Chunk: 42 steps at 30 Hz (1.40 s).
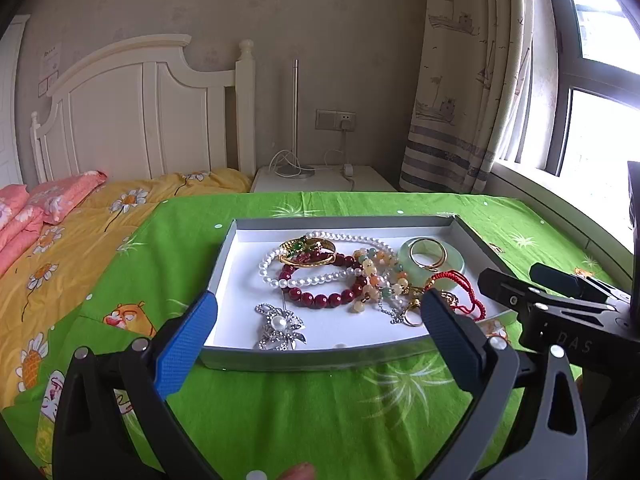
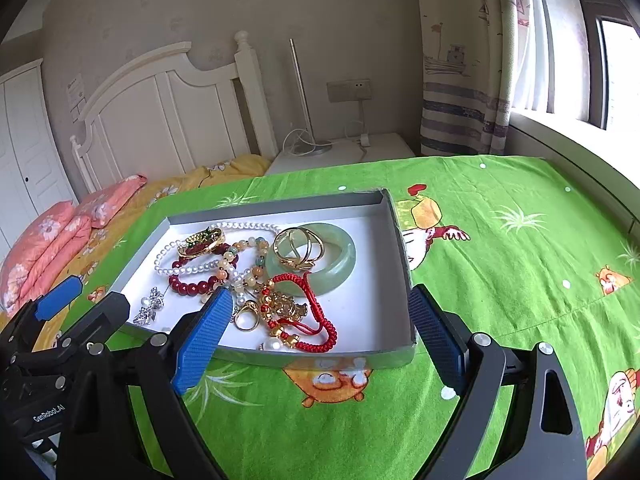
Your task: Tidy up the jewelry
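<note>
A shallow grey tray (image 1: 224, 256) (image 2: 276, 208) with a white floor sits on the green cloth. Jewelry lies in a heap inside it: a pearl necklace (image 1: 308, 280), a dark red bead bracelet (image 1: 320, 301), a gold bangle (image 1: 304, 250), a jade bangle (image 2: 340, 256), a red cord bracelet (image 2: 322, 330) and a silver flower brooch (image 1: 280, 326). My left gripper (image 1: 320, 304) (image 2: 86, 300) hovers open over the tray's near left part, holding nothing. My right gripper (image 2: 320, 300) (image 1: 516, 276) stands open at the tray's near right corner, with no pad touching the jewelry.
The green cartoon-print cloth (image 2: 500, 272) covers the surface around the tray. A bed with a yellow quilt (image 1: 80, 248) and pink pillows lies to the left. A white nightstand (image 1: 324, 180) with a lamp stands behind, and a curtain and window are at the right.
</note>
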Motion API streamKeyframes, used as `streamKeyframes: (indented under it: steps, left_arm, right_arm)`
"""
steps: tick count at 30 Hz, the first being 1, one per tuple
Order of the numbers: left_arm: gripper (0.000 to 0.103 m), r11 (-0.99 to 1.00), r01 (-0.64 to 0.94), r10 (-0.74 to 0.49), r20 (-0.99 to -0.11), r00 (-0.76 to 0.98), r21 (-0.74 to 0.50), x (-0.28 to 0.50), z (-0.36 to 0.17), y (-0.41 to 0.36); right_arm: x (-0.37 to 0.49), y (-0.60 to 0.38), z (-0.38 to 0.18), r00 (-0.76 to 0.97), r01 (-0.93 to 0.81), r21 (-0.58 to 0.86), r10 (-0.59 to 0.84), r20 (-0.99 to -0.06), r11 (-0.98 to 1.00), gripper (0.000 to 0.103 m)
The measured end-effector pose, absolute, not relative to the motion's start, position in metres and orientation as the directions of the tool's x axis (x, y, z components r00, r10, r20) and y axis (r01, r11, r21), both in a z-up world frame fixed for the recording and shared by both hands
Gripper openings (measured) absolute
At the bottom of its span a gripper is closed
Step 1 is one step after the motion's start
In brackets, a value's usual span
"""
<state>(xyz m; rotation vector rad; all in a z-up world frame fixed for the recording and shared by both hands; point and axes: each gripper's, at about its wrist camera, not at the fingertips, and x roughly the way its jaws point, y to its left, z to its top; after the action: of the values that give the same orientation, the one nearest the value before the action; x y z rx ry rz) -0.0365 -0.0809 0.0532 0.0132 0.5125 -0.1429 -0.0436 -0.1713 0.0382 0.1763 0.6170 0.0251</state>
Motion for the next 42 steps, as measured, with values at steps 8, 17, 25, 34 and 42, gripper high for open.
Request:
streamKeyframes:
  steps: [8, 17, 25, 34, 42]
  left_arm:
    - [0.101, 0.991, 0.133, -0.126, -0.484, 0.866, -0.021, -0.039, 0.054, -0.079]
    - [0.101, 0.994, 0.108, -0.103, -0.477, 0.873, -0.017, -0.044, 0.055, -0.078]
    - [0.101, 0.996, 0.066, -0.086, -0.493, 0.866, -0.056, -0.043, 0.053, -0.068]
    - [0.101, 0.996, 0.041, -0.073, -0.491, 0.868, -0.074, -0.044, 0.053, -0.065]
    - [0.101, 0.997, 0.045, -0.073, -0.501, 0.863, -0.068, -0.043, 0.053, -0.066]
  right_arm:
    - [-0.045, -0.173, 0.037, 0.814, 0.039, 0.176, 0.070, -0.576, 0.984, 0.086]
    - [-0.045, -0.173, 0.038, 0.814, 0.045, 0.175, 0.066, -0.577, 0.983, 0.086]
    - [-0.045, -0.173, 0.037, 0.811, 0.049, 0.173, 0.061, -0.581, 0.984, 0.086]
    - [-0.045, -0.173, 0.037, 0.811, 0.050, 0.173, 0.061, -0.582, 0.984, 0.086]
    - [-0.044, -0.173, 0.036, 0.807, 0.046, 0.177, 0.068, -0.587, 0.983, 0.086]
